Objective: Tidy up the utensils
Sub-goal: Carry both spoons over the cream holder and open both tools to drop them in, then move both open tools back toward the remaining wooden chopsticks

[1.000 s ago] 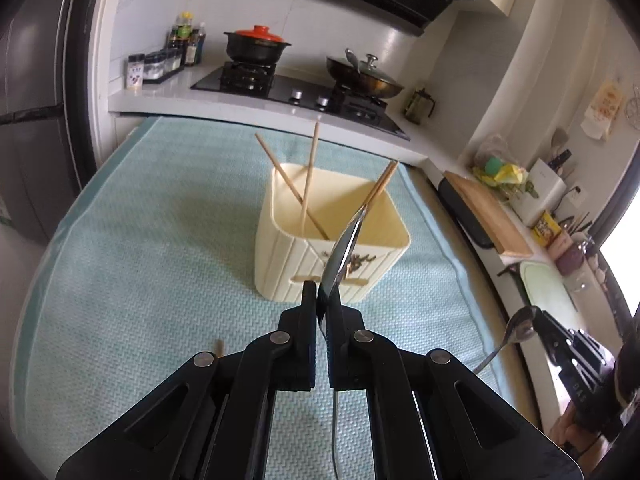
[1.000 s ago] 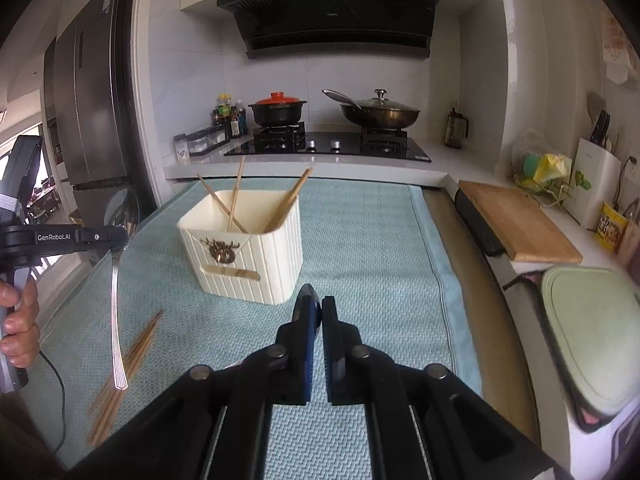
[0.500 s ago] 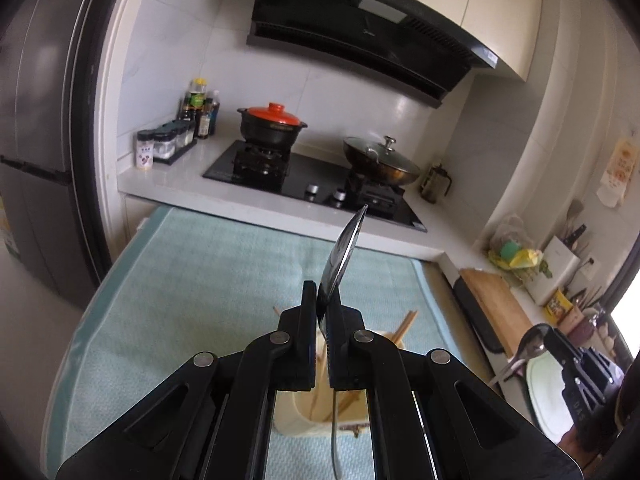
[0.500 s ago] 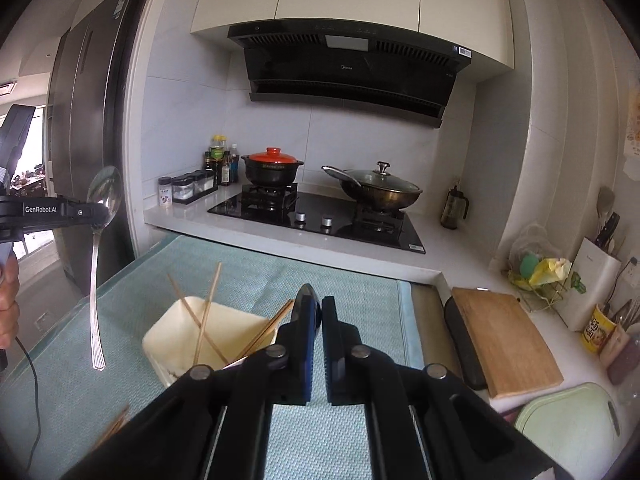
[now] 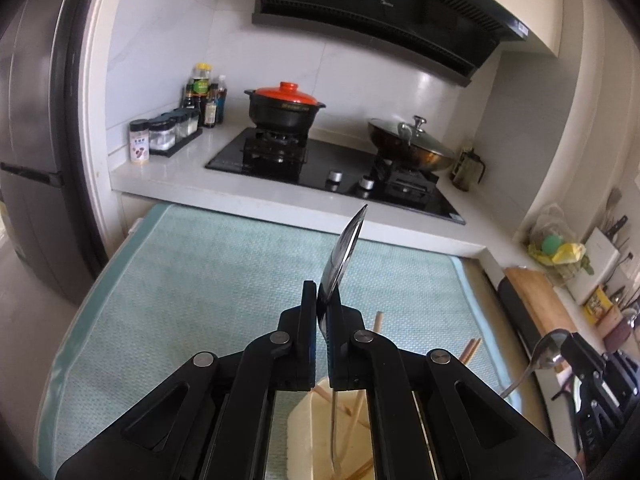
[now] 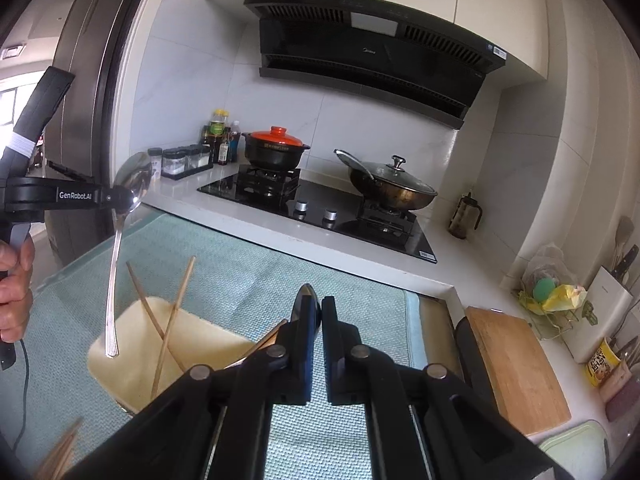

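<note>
My left gripper [image 5: 322,292] is shut on a metal spoon [image 5: 346,252]; its bowl sticks up past the fingertips and its handle hangs down. In the right wrist view this spoon [image 6: 130,182] hangs from the left gripper [image 6: 116,197], handle tip over the cream utensil box [image 6: 132,354]. The box [image 5: 308,420] holds several chopsticks [image 6: 174,312]. My right gripper [image 6: 318,305] is shut on a second spoon [image 6: 307,304], seen edge-on between its fingers. From the left wrist view that spoon [image 5: 550,346] shows at the right gripper [image 5: 570,354].
The box stands on a teal mat [image 6: 248,280]. Loose chopsticks [image 6: 56,456] lie on the mat at lower left. Behind are a hob with a red-lidded pot [image 5: 285,106] and a wok [image 5: 412,148], spice jars [image 5: 164,134], a cutting board [image 6: 516,364] and a dark fridge [image 5: 36,152]. A person's hand [image 6: 12,280] grips the left handle.
Both grippers have moved forward and a little up with their spoons. The box has slid from mid-view to the bottom of both views, and the left spoon's handle now hangs over it.
</note>
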{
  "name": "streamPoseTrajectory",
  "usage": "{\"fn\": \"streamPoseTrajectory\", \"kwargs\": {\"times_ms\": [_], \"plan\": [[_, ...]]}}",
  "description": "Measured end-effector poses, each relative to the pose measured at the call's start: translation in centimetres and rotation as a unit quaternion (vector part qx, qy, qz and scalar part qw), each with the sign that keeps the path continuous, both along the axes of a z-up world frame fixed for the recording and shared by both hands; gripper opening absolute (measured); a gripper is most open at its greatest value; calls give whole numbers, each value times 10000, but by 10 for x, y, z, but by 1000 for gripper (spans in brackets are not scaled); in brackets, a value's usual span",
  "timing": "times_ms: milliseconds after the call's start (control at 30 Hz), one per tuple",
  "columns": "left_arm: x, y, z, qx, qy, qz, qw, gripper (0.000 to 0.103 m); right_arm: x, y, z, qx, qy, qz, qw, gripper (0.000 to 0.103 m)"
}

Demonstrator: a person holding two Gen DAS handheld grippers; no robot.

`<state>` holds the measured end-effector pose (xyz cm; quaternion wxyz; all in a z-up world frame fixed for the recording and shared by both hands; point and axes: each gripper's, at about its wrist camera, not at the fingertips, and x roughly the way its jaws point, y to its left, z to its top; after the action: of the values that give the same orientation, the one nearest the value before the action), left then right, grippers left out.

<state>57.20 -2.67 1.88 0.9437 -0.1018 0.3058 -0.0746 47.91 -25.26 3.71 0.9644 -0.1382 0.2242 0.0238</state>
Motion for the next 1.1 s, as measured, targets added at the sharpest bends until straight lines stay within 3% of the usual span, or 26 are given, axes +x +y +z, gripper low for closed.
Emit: {"fn": "streamPoseTrajectory", "kwargs": {"times_ms": [233, 300, 333, 367, 400, 433, 467, 567, 767, 867, 967, 1100], "plan": [[4, -7, -35, 107, 278, 4, 9996, 2, 17, 22, -32, -60, 438, 449, 9980, 4], [3, -12, -39, 213, 303, -34, 9993, 3, 20, 27, -38, 121, 604, 656, 9959, 7], [1, -14, -40, 280, 313, -31, 9991, 5, 22, 28, -39, 180, 692, 727, 9948, 16], [0, -15, -39, 327, 321, -29, 9989, 14, 23, 29, -39, 211, 734, 751, 9943, 24], [-2, -16, -37, 318, 344, -73, 9989, 23, 22, 28, -37, 287, 722, 783, 9939, 42], [-6, -15, -33, 331, 321, -54, 9989, 38, 21, 25, -32, 404, 677, 823, 9935, 52], [-11, -14, -26, 359, 229, -11, 9991, 51, 19, 23, -24, 502, 623, 833, 9933, 52], [-32, -9, 3, 428, -26, 15, 9991, 68, 4, 16, 7, 723, 480, 913, 9920, 52], [-106, 15, 52, 533, -326, -73, 9980, 96, -61, 8, 55, 952, 188, 1063, 9896, 53], [-159, 31, 55, 760, -343, -122, 9964, 99, -104, 6, 56, 1026, 214, 1117, 9882, 59], [-216, 47, 37, 1085, -158, -156, 9938, 101, -152, 4, 38, 1088, 389, 1157, 9865, 60], [-285, 71, -22, 1229, 469, -219, 9911, 101, -208, 5, -11, 1124, 803, 1014, 9852, 60]]}}
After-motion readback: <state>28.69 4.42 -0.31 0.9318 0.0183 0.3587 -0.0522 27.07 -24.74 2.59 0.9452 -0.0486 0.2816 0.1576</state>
